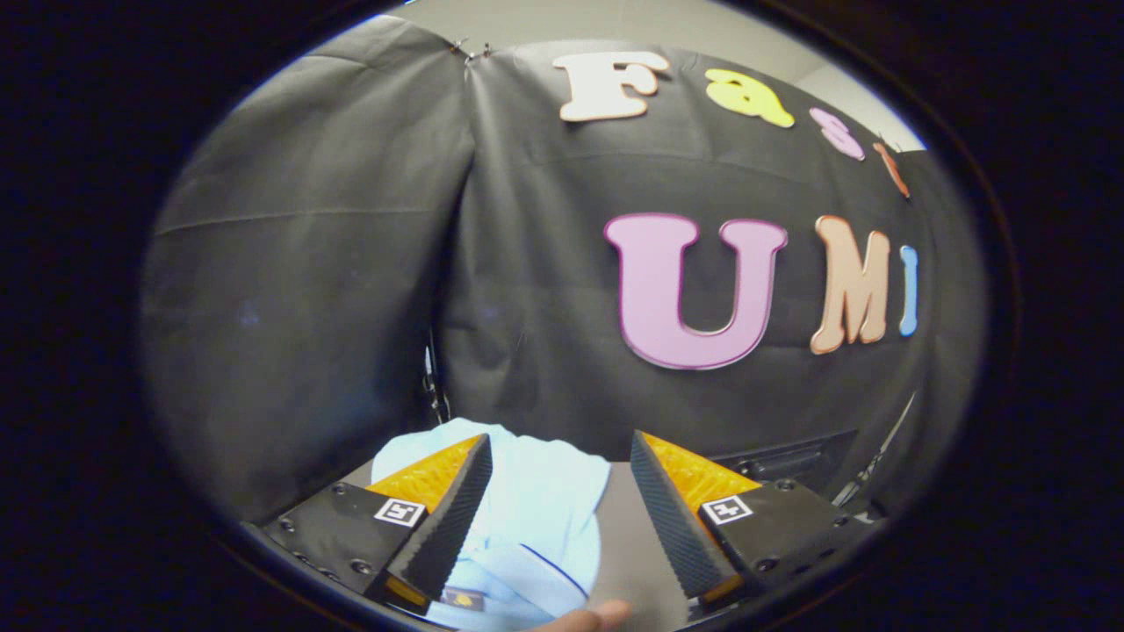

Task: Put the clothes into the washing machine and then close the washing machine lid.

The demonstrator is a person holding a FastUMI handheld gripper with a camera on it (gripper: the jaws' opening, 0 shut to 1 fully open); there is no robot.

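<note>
A light blue garment (536,509) lies crumpled on a dark surface (628,535), partly between my fingers and partly under the left finger (443,518). Its collar with a thin dark stripe and a small label shows nearest to me. My gripper (558,439) is open, its fingers wide apart above the cloth and not pressing on it. A person's fingertip (584,619) shows just behind the garment, close to me. Beyond the right finger (680,518) sits a dark boxy part (786,458); I cannot tell what it is.
The booth's black cloth wall (527,290) stands close behind the garment and wraps round to the left. A thin metal rod (878,456) leans at the far right, and some cable or frame (432,386) shows in the wall's fold.
</note>
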